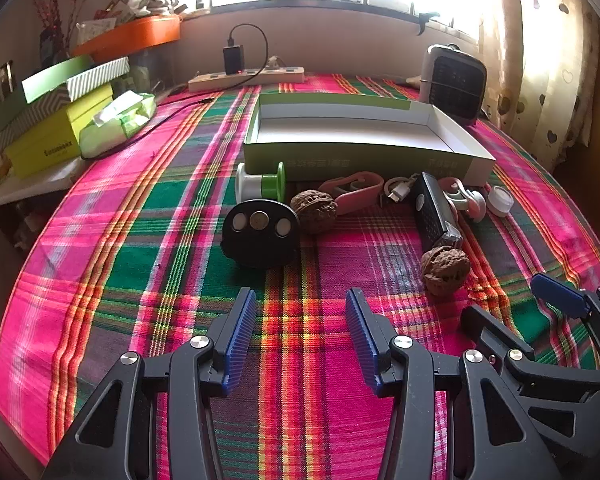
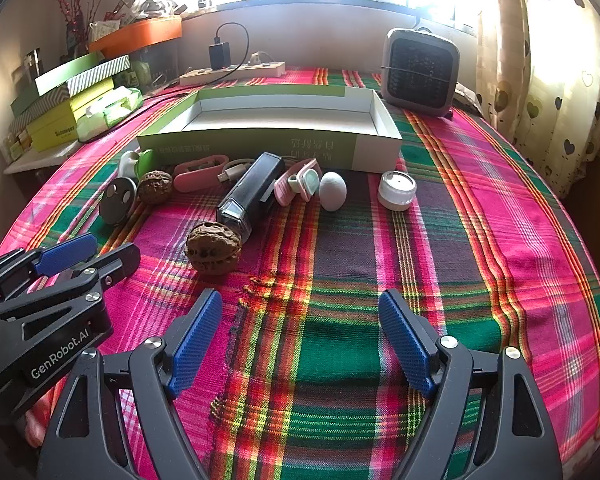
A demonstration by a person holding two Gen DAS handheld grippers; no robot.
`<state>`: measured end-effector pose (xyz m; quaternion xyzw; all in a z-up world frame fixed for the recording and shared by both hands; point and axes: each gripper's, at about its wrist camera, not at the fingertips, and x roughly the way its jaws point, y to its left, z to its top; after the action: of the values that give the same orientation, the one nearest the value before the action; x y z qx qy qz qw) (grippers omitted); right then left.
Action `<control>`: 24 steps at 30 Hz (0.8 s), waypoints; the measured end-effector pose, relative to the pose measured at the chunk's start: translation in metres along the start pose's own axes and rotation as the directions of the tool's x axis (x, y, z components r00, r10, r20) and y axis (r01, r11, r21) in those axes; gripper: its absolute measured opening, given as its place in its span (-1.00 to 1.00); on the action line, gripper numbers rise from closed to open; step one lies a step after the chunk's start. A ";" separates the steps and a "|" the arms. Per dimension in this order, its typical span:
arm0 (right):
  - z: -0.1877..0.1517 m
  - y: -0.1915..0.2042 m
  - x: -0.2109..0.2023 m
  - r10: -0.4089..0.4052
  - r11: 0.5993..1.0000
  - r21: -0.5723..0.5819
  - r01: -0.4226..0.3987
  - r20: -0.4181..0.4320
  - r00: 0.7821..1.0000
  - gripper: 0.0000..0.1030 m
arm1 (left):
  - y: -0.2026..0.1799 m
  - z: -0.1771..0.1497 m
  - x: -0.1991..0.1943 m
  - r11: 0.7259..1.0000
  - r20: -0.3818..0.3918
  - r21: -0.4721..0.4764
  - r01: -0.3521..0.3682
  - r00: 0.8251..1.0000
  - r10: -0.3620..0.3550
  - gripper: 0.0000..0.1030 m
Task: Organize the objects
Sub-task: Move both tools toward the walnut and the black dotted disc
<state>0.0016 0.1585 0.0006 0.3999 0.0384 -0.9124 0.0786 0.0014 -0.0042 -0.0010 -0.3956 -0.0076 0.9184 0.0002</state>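
Observation:
An open green and white box point(image 1: 356, 128) point(image 2: 276, 120) lies on the plaid tablecloth. In front of it sit a green-white spool point(image 1: 260, 184), a black disc with three round cells point(image 1: 260, 232) point(image 2: 118, 200), two walnuts point(image 1: 314, 210) point(image 1: 446, 268) point(image 2: 214, 246), a pink strap point(image 1: 352, 192), a black device point(image 1: 436, 212) point(image 2: 252, 196), a pink clip point(image 2: 298, 184), a white egg point(image 2: 333, 190) and a white cap point(image 2: 397, 190). My left gripper point(image 1: 300, 308) is open and empty, short of the black disc. My right gripper point(image 2: 300, 312) is open and empty, right of the near walnut.
A grey fan heater point(image 2: 420, 72) stands behind the box at right. A power strip with a charger point(image 1: 246, 74) lies at the back. Stacked green boxes and a tissue pack point(image 1: 116, 120) sit at left. Curtains point(image 2: 540, 80) hang at right.

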 end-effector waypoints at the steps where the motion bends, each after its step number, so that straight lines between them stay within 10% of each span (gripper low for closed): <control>1: 0.000 0.000 0.000 0.000 1.000 0.000 0.000 0.000 1.000 0.56 | 0.000 0.000 0.000 1.000 0.002 0.004 -0.002 1.000 0.002 -0.12; 24: -0.003 0.003 0.002 -0.003 1.000 0.003 0.003 0.003 1.000 0.56 | 0.000 0.005 0.002 1.000 -0.019 0.019 0.009 1.000 -0.008 -0.11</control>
<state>0.0029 0.1561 -0.0030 0.3988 0.0373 -0.9131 0.0767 -0.0036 -0.0046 0.0007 -0.4042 -0.0006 0.9146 0.0079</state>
